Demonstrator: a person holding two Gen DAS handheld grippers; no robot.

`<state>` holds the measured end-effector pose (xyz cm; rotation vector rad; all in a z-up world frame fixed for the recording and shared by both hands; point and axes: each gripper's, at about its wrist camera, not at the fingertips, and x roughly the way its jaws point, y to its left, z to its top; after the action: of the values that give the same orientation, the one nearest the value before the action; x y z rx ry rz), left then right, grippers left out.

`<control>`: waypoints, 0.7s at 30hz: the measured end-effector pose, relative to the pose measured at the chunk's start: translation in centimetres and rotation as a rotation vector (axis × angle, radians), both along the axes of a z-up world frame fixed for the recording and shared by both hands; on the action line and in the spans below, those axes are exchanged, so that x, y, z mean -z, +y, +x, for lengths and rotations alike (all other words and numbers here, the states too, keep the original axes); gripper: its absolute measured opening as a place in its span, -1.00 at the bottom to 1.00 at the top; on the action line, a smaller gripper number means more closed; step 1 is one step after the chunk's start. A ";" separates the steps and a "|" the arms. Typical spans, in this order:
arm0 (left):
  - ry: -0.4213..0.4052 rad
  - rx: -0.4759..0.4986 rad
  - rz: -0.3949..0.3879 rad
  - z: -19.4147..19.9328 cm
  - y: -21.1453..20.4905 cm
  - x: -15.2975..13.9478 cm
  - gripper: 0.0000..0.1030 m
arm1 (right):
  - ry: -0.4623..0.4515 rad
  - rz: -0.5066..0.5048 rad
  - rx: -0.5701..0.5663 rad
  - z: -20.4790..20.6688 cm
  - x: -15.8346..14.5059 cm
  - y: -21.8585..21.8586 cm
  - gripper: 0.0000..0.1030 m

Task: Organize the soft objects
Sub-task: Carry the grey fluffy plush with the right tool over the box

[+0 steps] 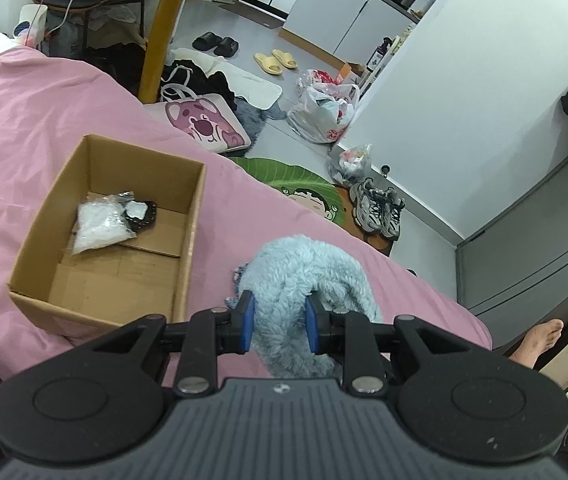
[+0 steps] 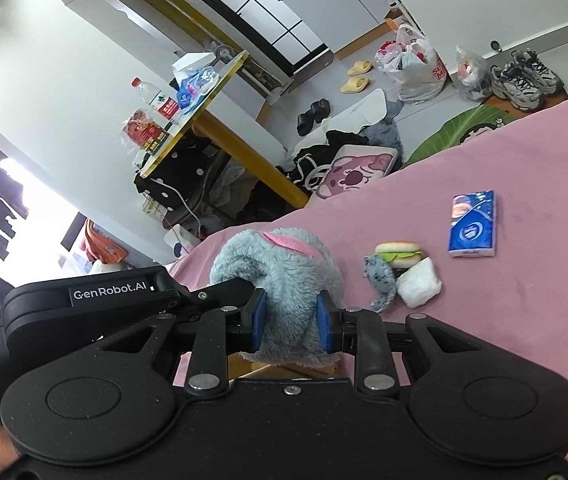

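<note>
While both grippers, left gripper (image 1: 279, 322) and right gripper (image 2: 291, 320), were clamped on the fluffy blue plush (image 1: 303, 276), the cardboard box (image 1: 188, 240) on the pink bedspread (image 1: 24, 120) held only a clear bag (image 1: 98, 226). Burger toy (image 2: 399, 254), tissue pack (image 2: 472, 224) and white pouch (image 2: 419, 283) sat unsorted nearby. Seemed early days, nothing blocking the box.

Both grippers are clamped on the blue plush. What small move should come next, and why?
Probably carry the plush left, over the open box, then release. Both the left gripper and the right gripper have their jaws shut on it, it sits just right of the box, and the box holds only a small bag, leaving room.
</note>
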<state>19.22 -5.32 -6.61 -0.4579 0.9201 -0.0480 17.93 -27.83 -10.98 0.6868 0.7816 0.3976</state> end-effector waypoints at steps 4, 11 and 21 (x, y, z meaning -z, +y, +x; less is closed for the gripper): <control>0.003 -0.014 -0.004 -0.2 1.4 0.0 -0.52 | -0.001 -0.001 -0.017 0.0 -0.1 1.2 -0.50; 0.007 -0.048 -0.008 -0.4 3.6 0.0 -0.52 | -0.002 -0.002 -0.050 0.2 -0.2 3.4 -0.50; 0.016 -0.108 -0.022 -0.3 7.5 0.7 -0.52 | 0.007 -0.002 -0.094 1.1 0.2 7.0 -0.49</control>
<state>18.90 2.22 -7.26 -0.5287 0.9095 0.0442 19.05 -20.86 -11.23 0.6516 0.8228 0.4796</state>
